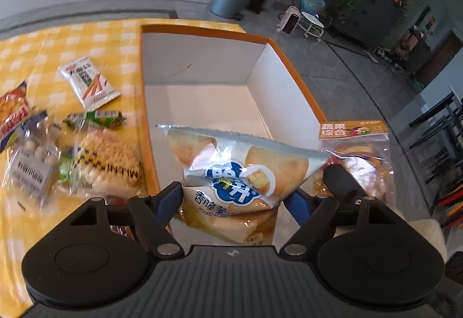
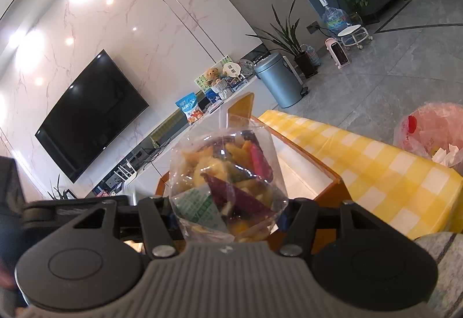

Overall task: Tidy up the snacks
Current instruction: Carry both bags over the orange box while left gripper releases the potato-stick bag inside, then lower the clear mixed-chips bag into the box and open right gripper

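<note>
Yellow-checked surface (image 1: 95, 37) carries an orange-rimmed box (image 1: 202, 63); over it the potato chip bag (image 1: 240, 173) sits between the left gripper's (image 1: 234, 196) released jaws. Light, crushable, slippery: grip its sealed edge. Right gripper (image 2: 228, 216) is clenched on the dried fruit-and-vegetable bag (image 2: 228, 173).

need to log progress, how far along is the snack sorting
Early stage. Done: nothing lies flat in the box yet. In hand: the chip bag sits between the left gripper's open fingers over the box; the right gripper holds a clear bag of dried fruit beside the box. Left: several packets wait on the yellow checked cloth.
</note>
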Demonstrator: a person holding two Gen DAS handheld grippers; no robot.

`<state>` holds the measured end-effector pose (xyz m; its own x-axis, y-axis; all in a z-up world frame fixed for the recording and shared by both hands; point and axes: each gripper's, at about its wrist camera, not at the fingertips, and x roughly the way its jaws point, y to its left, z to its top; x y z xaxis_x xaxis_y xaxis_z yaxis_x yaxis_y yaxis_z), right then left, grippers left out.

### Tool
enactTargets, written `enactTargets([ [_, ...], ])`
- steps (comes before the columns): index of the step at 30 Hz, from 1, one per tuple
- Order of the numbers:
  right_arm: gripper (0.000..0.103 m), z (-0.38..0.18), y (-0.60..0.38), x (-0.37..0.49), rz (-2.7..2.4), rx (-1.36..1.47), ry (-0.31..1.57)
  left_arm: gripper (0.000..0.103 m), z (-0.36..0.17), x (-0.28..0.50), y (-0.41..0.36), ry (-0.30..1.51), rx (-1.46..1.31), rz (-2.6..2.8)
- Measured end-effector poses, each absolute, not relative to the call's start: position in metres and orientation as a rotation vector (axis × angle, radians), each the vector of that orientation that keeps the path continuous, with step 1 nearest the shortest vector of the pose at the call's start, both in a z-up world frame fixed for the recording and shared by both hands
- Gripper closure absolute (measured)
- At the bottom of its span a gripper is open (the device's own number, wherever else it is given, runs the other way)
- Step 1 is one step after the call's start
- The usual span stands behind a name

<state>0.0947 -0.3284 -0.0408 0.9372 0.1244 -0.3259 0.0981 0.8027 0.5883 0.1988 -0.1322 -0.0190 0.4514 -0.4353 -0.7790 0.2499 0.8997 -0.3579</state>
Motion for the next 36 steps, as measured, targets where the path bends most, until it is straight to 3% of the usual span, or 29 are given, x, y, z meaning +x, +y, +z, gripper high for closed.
enactTargets([
  [10,0.045,-0.042,-0.323,0.09,0.004,0.588,0.374,0.008,0.008,0.18,-0.125,1.032,-0.117,-0.39],
  [18,0.046,-0.038,-0.314,0.091,0.039,0.532,0.397,0.008,0.03,0.155,-0.11,0.894,0.02,-0.301],
  [25,0.046,-0.043,-0.294,0.096,0.266,0.547,0.421,0.008,0.019,0.153,-0.08,0.9,-0.006,-0.211],
  [28,0.045,-0.041,-0.275,0.097,0.221,0.412,0.434,0.008,0.013,0.154,-0.063,0.911,-0.047,-0.206],
  [36,0.036,-0.039,-0.255,0.1,0.178,0.277,0.458,0.008,-0.002,0.158,-0.041,0.944,-0.098,-0.177],
])
